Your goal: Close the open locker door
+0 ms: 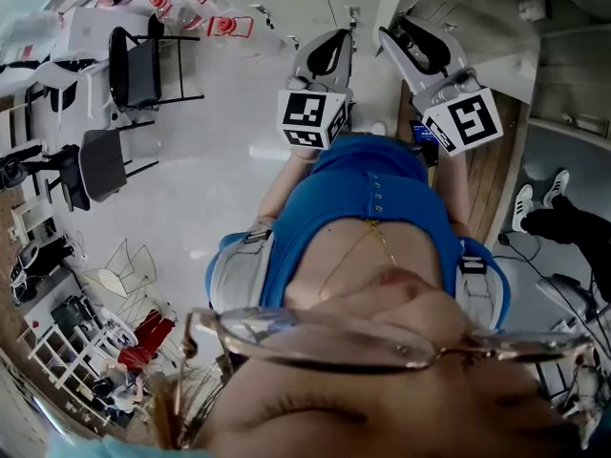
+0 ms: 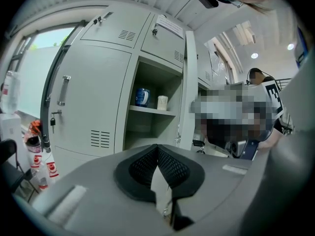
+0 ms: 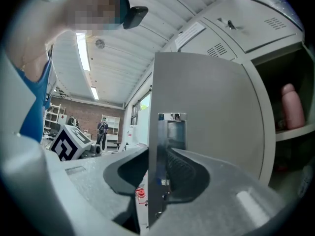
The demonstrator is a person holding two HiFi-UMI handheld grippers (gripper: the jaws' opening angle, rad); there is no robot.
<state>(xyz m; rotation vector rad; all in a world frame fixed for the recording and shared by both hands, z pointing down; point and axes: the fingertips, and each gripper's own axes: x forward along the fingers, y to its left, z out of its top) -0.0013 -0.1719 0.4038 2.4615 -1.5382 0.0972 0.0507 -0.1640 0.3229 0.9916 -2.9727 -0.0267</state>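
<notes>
Right claw straddles the locker door edge, jaws wide, not pinching. I'd swing it steadily shut. Left claw is closed, empty.

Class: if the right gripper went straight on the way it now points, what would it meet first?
The open grey metal locker door: its edge stands between the open jaws of the right gripper, so the gripper would likely just slide deeper onto that edge.

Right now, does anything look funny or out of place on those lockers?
Yes. One door stands open while the other doors are shut, so its shelf shows. The open door's edge sits between the jaws of the right gripper. Nothing looks spilled or broken.
</notes>
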